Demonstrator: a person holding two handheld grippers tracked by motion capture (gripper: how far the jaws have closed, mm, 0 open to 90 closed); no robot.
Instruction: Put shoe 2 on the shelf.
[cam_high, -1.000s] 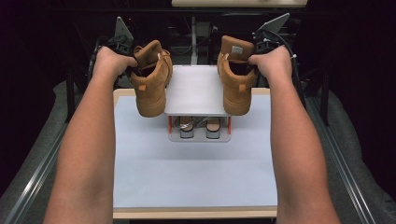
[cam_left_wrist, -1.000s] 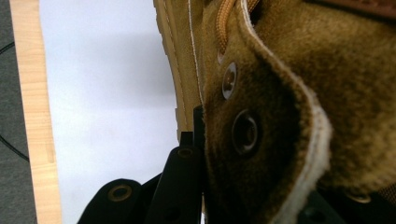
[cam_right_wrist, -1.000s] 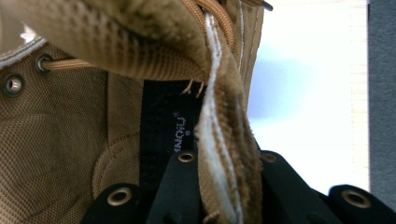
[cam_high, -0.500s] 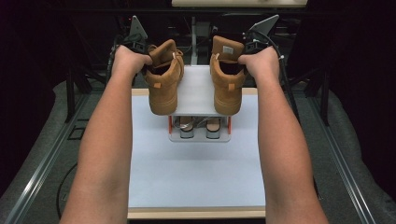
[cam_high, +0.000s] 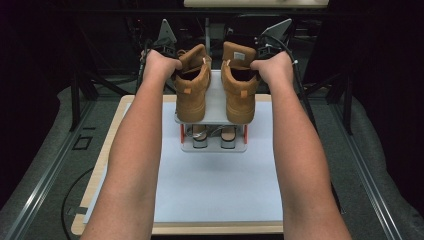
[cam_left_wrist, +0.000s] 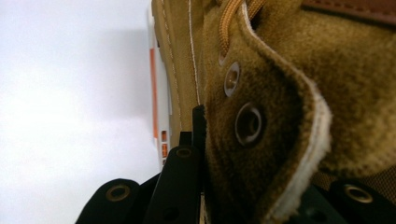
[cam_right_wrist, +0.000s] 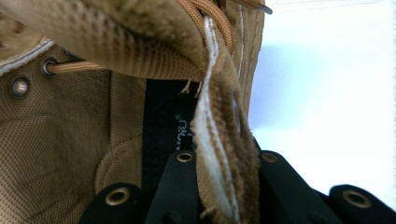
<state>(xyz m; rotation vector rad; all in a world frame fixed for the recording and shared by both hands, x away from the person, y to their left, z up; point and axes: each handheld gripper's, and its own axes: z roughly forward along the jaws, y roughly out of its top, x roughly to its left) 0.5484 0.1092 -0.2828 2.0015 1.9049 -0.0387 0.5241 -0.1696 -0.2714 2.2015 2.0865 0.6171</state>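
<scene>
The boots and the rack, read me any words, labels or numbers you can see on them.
None can be read.
Black strip inside the right boot: small pale print, too blurred to read.
Left boot: no lettering seen.
Shoe rack: orange marks, no text.

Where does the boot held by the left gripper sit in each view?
High view: left boot, upper middle, standing on the white shoe rack beside the right boot.
Left gripper view: right half, its eyelet flap between the jaws.
Right gripper view: I cannot find it; the tan boot there is the other one.
Shared landmark: white table sheet.
</scene>
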